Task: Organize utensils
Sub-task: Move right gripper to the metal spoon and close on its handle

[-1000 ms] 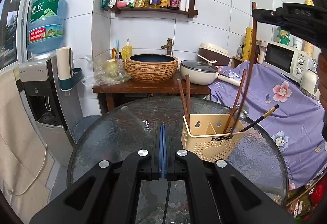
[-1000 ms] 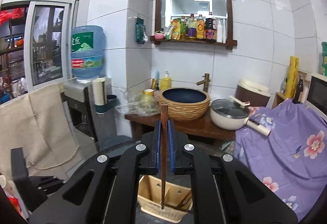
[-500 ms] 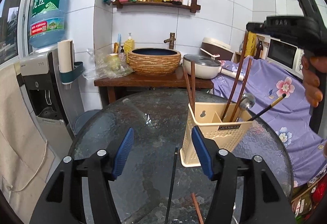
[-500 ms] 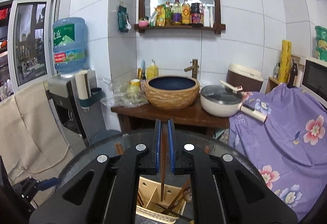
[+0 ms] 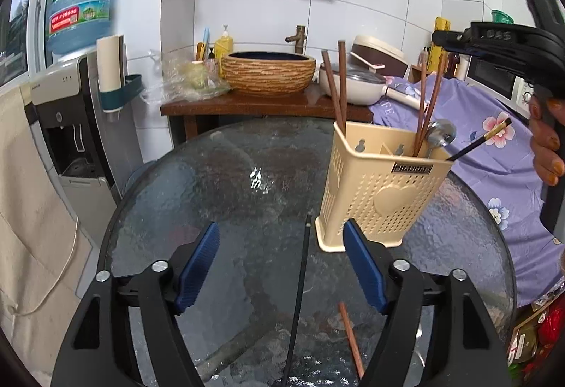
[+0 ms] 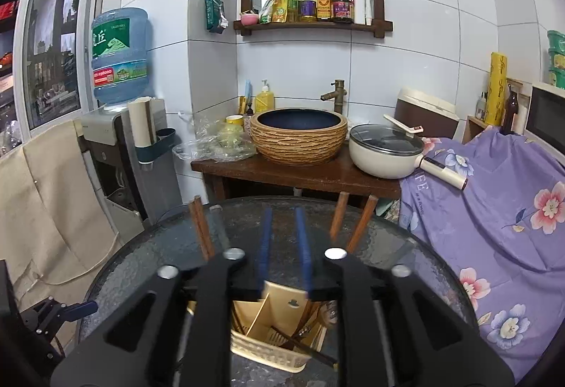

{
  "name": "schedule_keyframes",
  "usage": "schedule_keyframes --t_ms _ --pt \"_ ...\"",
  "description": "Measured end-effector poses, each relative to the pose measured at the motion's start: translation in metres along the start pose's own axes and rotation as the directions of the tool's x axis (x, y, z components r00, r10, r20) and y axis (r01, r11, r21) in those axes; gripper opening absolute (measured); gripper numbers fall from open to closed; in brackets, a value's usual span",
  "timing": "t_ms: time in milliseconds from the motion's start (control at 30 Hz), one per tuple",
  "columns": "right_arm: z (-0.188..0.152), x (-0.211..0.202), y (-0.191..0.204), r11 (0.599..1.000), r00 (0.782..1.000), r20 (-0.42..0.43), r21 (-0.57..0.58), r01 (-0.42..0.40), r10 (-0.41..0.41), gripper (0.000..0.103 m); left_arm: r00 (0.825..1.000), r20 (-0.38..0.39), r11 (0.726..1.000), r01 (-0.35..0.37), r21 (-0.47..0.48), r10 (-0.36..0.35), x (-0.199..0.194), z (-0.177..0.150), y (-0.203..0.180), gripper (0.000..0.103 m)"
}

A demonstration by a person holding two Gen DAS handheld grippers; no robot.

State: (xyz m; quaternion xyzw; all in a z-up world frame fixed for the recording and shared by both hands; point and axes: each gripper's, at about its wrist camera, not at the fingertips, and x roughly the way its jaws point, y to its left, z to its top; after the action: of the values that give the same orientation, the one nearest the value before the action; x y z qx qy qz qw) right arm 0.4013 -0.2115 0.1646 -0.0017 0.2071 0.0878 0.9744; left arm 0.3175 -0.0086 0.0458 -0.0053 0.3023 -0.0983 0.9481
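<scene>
A cream perforated utensil holder [image 5: 379, 189] stands on the round glass table [image 5: 229, 175]. It holds brown chopsticks [image 5: 335, 83], a metal spoon [image 5: 439, 134] and a black chopstick [image 5: 476, 143]. My left gripper [image 5: 282, 267] is open low over the table, astride a black chopstick [image 5: 300, 288] that lies flat. A brown chopstick [image 5: 349, 337] lies beside it. My right gripper [image 6: 284, 251] is open and empty, right above the holder [image 6: 275, 327]; it also shows in the left wrist view [image 5: 494, 40] at the upper right.
Behind the table stands a wooden stand [image 5: 247, 104] with a woven basin [image 5: 268, 72] and a white pot [image 5: 353, 83]. A water dispenser [image 5: 70, 86] is at the left. A purple flowered cloth [image 5: 487, 146] covers things at the right.
My left gripper opened and dropped lower toward the table, with the black chopstick now between its fingers. My right gripper opened and released its brown chopstick into the holder.
</scene>
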Motion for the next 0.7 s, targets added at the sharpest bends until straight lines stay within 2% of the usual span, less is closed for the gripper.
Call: schedule_keyframes --t_ms 33,200,333,467,600,700 --pt "-0.003 -0.004 0.000 1.000 1.000 0.009 0.002 -0.001 0.001 0.060 1.000 -0.007 1.000 -0.001 -0.003 0.001 0.002 -0.002 0.001 0.073" --pt "-0.036 -0.021 0.016 0.999 1.000 -0.002 -0.045 -0.011 0.011 0.061 0.999 -0.046 1.000 -0.004 -0.010 0.003 0.010 -0.015 0.004 0.076" --pt "-0.076 -0.025 0.024 0.997 0.996 -0.072 -0.054 -0.055 0.051 0.061 0.997 -0.076 1.000 -0.004 -0.003 0.004 0.014 -0.027 0.002 0.076" --pt "-0.119 -0.021 0.030 0.995 0.987 -0.160 -0.092 -0.042 0.026 0.061 0.995 -0.101 1.000 -0.017 0.023 0.019 0.019 -0.040 -0.003 0.076" --pt "-0.159 -0.016 0.032 0.994 0.967 -0.252 -0.104 -0.045 0.018 0.061 0.991 -0.131 1.000 -0.005 0.028 0.009 0.020 -0.054 -0.008 0.076" --pt "-0.188 -0.011 0.029 0.996 0.942 -0.334 -0.068 -0.065 0.038 0.061 0.988 -0.154 0.999 0.002 0.038 0.004 0.020 -0.065 -0.013 0.075"
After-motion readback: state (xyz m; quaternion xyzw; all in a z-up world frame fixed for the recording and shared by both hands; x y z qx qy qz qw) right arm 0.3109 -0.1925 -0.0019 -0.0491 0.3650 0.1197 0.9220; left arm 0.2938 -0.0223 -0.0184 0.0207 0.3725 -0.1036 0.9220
